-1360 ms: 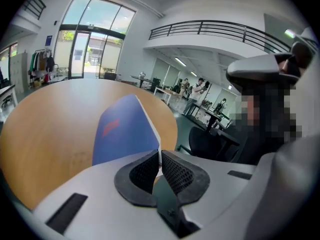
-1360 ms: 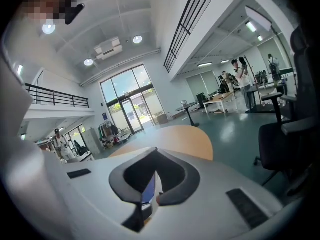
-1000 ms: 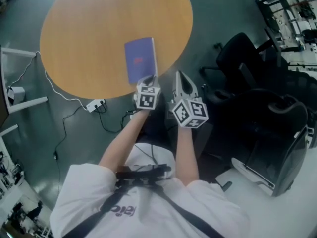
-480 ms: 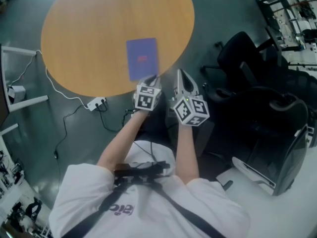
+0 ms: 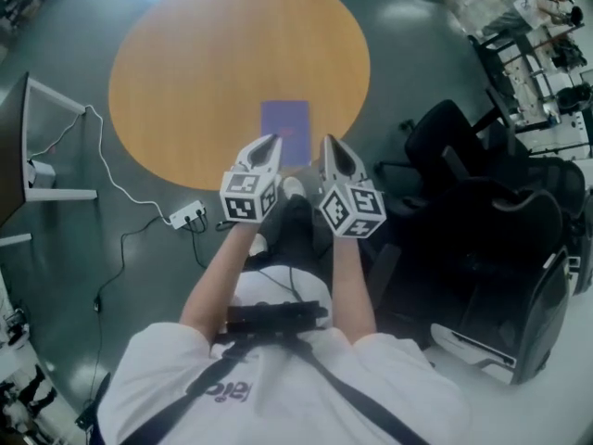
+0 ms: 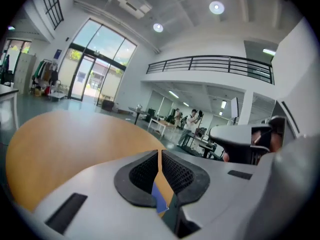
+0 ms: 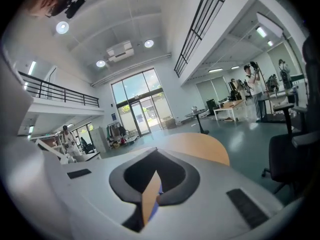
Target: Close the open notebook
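The notebook (image 5: 285, 132) lies closed on the round wooden table (image 5: 185, 72), purple cover up, near the table's front edge. Both grippers hang side by side in the air in front of that edge, pointing across the table, apart from the notebook. My left gripper (image 5: 272, 141) is shut with nothing in it; in the left gripper view (image 6: 159, 156) only a thin slit shows between the pads, with a sliver of the notebook (image 6: 160, 200) behind. My right gripper (image 5: 328, 143) is also shut and empty (image 7: 156, 154).
A black office chair (image 5: 454, 142) and a dark bin-like unit (image 5: 523, 276) stand to the right. A power strip (image 5: 188, 215) with cables lies on the floor left of the person's legs. A white desk frame (image 5: 56, 193) stands at the far left.
My left gripper has lifted away from the notebook's near edge and risen. The right gripper rose a little. The notebook stays flat and closed.
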